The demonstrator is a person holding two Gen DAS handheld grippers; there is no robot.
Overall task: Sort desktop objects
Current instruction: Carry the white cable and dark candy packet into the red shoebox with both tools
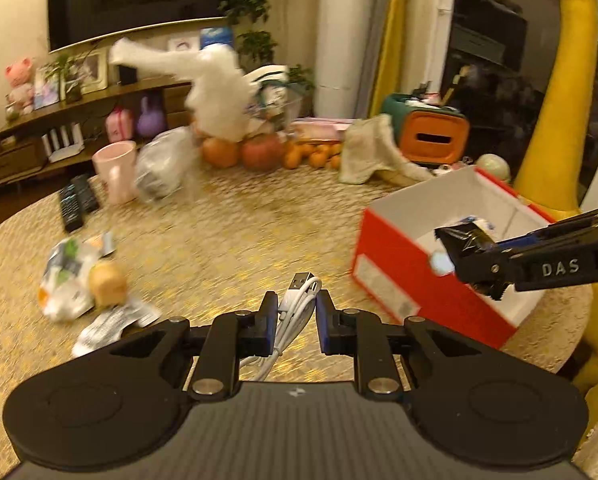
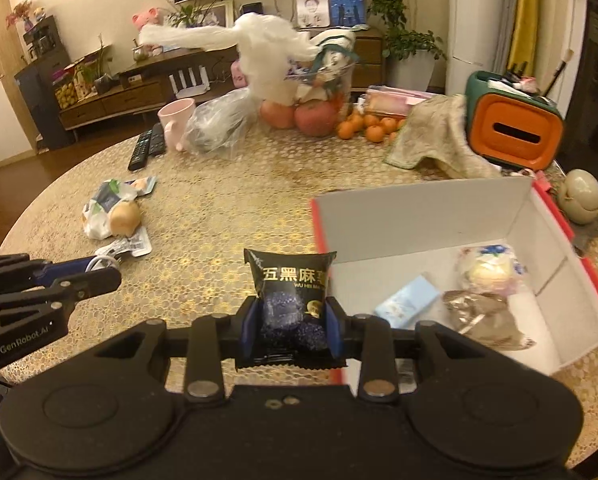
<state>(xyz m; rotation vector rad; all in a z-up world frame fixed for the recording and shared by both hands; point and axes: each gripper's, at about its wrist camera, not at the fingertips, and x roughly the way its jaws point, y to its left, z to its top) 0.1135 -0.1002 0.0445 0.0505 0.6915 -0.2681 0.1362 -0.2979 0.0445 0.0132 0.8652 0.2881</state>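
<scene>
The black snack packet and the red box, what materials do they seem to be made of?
Black snack packet: probably glossy plastic film, with a crimped bottom seam and crinkles. Red box: likely cardboard, matte white inside, with thin, flat, stiff walls and a folded corner.

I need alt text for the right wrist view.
The right gripper holds a black snack packet beside an open red cardboard box containing three small packets. Behind it, a round gold-patterned table is cluttered.

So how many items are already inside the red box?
3: a light blue packet near the front left, a brownish wrapped item beside it, and a pale wrapped bun behind. The near wall of the red box may hide more.
</scene>
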